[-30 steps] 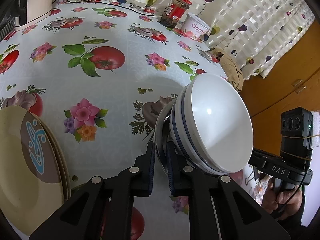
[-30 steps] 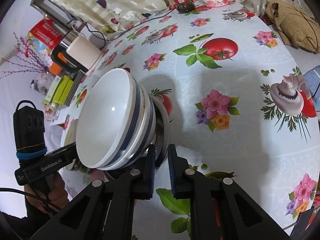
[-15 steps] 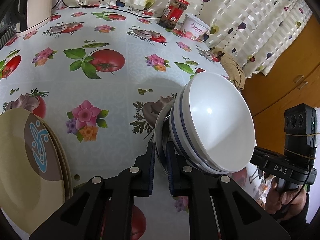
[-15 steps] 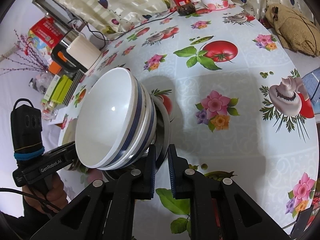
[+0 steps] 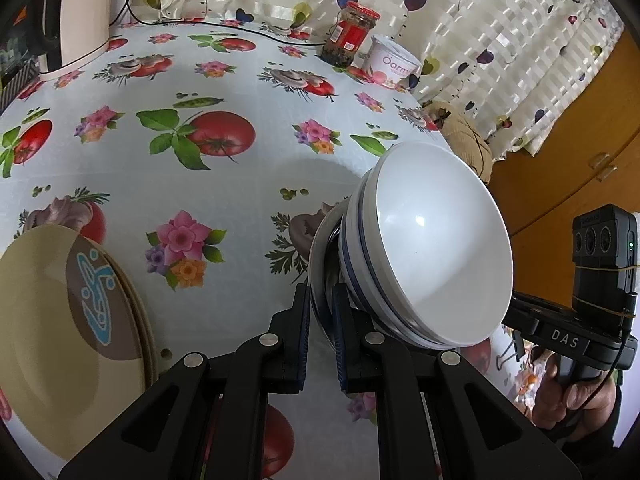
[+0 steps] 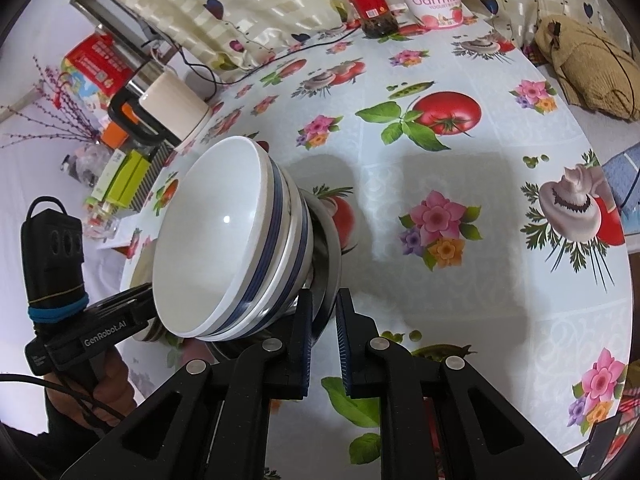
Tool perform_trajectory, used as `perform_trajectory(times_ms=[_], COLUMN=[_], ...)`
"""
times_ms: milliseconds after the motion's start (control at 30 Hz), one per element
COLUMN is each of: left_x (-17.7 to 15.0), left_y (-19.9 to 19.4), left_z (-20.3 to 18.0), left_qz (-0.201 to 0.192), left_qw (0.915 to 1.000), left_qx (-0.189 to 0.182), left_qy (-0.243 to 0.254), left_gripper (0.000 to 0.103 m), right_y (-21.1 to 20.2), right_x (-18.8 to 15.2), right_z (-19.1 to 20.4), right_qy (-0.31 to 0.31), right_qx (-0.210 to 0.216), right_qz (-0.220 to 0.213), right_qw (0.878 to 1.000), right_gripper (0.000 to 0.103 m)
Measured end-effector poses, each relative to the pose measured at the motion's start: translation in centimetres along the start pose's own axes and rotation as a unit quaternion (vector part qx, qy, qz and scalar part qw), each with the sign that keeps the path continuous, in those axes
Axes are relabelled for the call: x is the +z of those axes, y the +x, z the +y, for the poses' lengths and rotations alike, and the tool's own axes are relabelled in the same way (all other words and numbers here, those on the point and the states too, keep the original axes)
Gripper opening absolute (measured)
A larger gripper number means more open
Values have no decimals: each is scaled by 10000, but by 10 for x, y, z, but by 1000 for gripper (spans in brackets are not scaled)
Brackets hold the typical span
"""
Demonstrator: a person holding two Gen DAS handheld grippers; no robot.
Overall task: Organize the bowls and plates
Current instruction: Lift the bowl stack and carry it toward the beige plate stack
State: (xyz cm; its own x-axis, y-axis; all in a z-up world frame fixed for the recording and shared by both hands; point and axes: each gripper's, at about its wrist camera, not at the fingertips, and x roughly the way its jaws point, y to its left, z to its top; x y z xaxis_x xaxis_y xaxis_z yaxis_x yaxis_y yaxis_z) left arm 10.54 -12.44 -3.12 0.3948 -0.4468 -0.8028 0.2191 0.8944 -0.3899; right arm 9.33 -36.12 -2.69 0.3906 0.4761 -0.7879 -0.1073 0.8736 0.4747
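A stack of white bowls with blue bands [image 5: 436, 248] sits nested in a steel bowl [image 5: 320, 264]. The stack is held between both grippers above the flowered tablecloth. My left gripper [image 5: 320, 312] is shut on the steel bowl's rim on one side. My right gripper [image 6: 323, 312] is shut on the rim [image 6: 330, 264] on the opposite side, with the white bowls [image 6: 228, 248] to its left. A stack of beige plates with a brown and blue centre [image 5: 60, 328] lies on the table at the lower left of the left wrist view.
A red-lidded jar [image 5: 350, 34] and a yogurt tub [image 5: 392, 62] stand at the far table edge by the curtain. A cream kettle [image 6: 172, 108] with its cord stands far left, with boxes beside it. A tan knitted item [image 6: 588, 68] lies off the right edge.
The bowl stack has stayed gripped by both grippers. The view shifted slightly, as the stack and both grippers moved a little together over the table.
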Motion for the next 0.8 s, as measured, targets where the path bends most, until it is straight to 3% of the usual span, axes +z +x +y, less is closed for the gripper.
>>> perform_trajectory(times_ms=[800], left_x=[0], left_y=[-53], left_z=[27], left_qz=[-418], left_qw=[9985], left_qx=[258], left_qy=[-233], left_gripper=[11], right_y=[0], right_x=[16], right_z=[55], right_qy=[-515], right_qx=[154], right_qz=[-13], right_qw=[9986], right_gripper=[12])
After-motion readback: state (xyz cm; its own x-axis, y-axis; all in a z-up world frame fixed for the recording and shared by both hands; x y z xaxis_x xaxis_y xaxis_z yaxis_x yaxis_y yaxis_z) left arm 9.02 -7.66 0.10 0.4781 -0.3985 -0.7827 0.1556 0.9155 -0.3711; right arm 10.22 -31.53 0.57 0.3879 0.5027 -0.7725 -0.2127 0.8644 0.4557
